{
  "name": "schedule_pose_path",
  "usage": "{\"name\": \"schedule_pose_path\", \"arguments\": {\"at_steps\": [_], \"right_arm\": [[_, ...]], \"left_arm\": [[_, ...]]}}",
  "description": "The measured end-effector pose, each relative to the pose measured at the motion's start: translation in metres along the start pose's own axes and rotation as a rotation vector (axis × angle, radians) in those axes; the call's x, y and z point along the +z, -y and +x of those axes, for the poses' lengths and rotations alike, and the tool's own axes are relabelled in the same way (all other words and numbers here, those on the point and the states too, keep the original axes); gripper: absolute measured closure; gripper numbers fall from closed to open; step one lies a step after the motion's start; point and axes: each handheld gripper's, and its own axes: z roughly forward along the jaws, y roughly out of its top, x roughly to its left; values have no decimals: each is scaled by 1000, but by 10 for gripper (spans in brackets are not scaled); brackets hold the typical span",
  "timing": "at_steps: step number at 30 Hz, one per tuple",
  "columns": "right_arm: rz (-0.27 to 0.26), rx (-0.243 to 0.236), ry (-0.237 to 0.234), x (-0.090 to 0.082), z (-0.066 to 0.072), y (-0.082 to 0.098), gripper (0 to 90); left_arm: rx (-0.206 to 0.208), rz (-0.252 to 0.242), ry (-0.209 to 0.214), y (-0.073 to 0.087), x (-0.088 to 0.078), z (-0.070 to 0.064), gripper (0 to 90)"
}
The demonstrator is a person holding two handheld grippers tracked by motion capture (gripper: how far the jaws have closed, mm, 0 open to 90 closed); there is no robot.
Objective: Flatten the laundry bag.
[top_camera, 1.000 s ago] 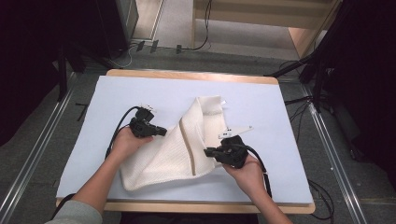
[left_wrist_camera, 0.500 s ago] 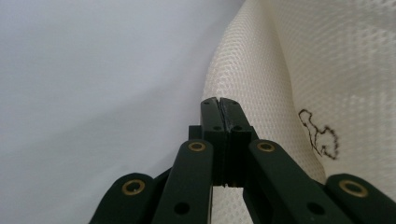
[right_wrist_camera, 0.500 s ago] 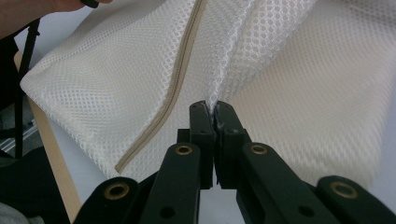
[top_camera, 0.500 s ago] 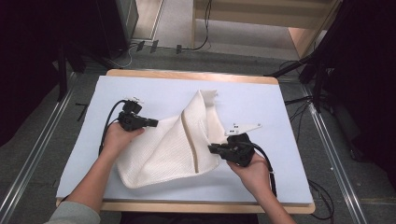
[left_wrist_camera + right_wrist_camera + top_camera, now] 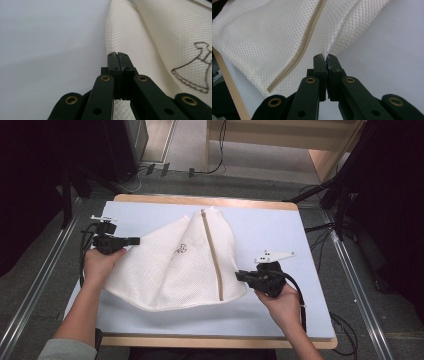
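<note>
White mesh bag [image 5: 175, 265] lies spread on the pale blue table cover [image 5: 280, 235], roughly central, with a beige zipper [image 5: 212, 255] running from its far tip toward the near edge. A small brown embroidered figure [image 5: 181, 250] sits left of the zipper.

Left gripper [image 5: 134, 240]: jaws fully closed, pinching the bag's left edge; in the left gripper view the mesh fold [image 5: 117, 37] is clamped at the jaw tips.

Right gripper [image 5: 240, 275]: jaws fully closed on the bag's right near corner; the right gripper view shows mesh [image 5: 332, 42] caught between them.

Bag drawn wide between the two grippers, slightly ridged along the middle.
</note>
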Motion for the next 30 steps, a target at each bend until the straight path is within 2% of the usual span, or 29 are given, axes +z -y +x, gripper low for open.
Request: {"name": "schedule_pose_path", "arguments": {"at_steps": [3,6,7,10,12,15,16,18,20,21,22,23,26,27,29,30], "right_arm": [[6,6,5,-3,-1,7,897],[20,2,7,-3,0,11,897],[39,3,9,-3,1,16,897],[53,5,7,-4,1,21,897],[80,16,7,-6,1,30,891],[85,16,2,-6,0,36,860],[68,22,-9,-6,-3,40,737],[43,9,-2,-8,-6,41,634],[-18,-16,12,-12,-10,40,560],[-52,-28,14,-13,-13,39,538],[-52,-28,14,-13,-13,39,538],[-83,-21,32,-7,-21,33,510],[-74,-25,47,2,-28,27,511],[-64,-18,60,12,-35,20,522],[-69,-13,61,23,-44,13,526],[-69,-13,61,23,-44,13,526]], "left_arm": [[-22,-14,-26,3,-9,10,900],[-30,-9,-36,6,-13,14,900],[-32,9,-51,11,-15,17,900],[-34,19,-53,15,-17,19,900],[-30,44,-23,21,-17,20,900],[-23,43,-19,24,-18,20,877],[-26,33,-13,24,-19,20,787],[8,2,-39,22,-22,16,655],[35,-2,-48,19,-20,13,555],[45,-1,-51,16,-18,12,534],[45,-1,-51,16,-18,12,506],[48,3,-51,11,-12,12,493],[49,14,-52,7,-4,11,475],[50,15,-53,6,-1,11,475],[56,24,-51,3,5,10,475],[61,20,-53,1,9,10,475]]}}
